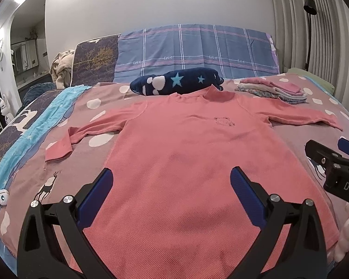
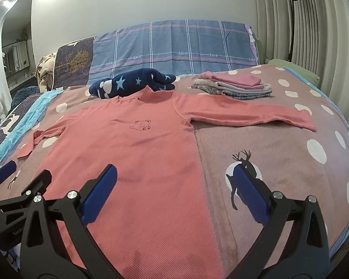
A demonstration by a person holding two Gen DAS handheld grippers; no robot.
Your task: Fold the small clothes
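Above the pink shirt (image 1: 174, 162), left gripper (image 1: 172, 183) and right gripper (image 2: 175, 181) gape wide, empty

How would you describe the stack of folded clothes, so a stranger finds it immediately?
On the bed's dusty-pink polka-dot blanket, look beyond the spread-out salmon long-sleeved shirt toward the headboard. The small stack of folded clothes lies right of the navy star-patterned bundle; only it is neatly layered, pink on top.

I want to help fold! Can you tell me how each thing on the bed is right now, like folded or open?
pink shirt: spread flat, face up, unfolded; one sleeve straight, the other bent back.
stack of clothes: folded, piled.
navy star blanket: bundled up behind the collar.
left gripper: open, above the shirt's lower part, holding nothing.
right gripper: open, over the shirt's side edge, holding nothing.
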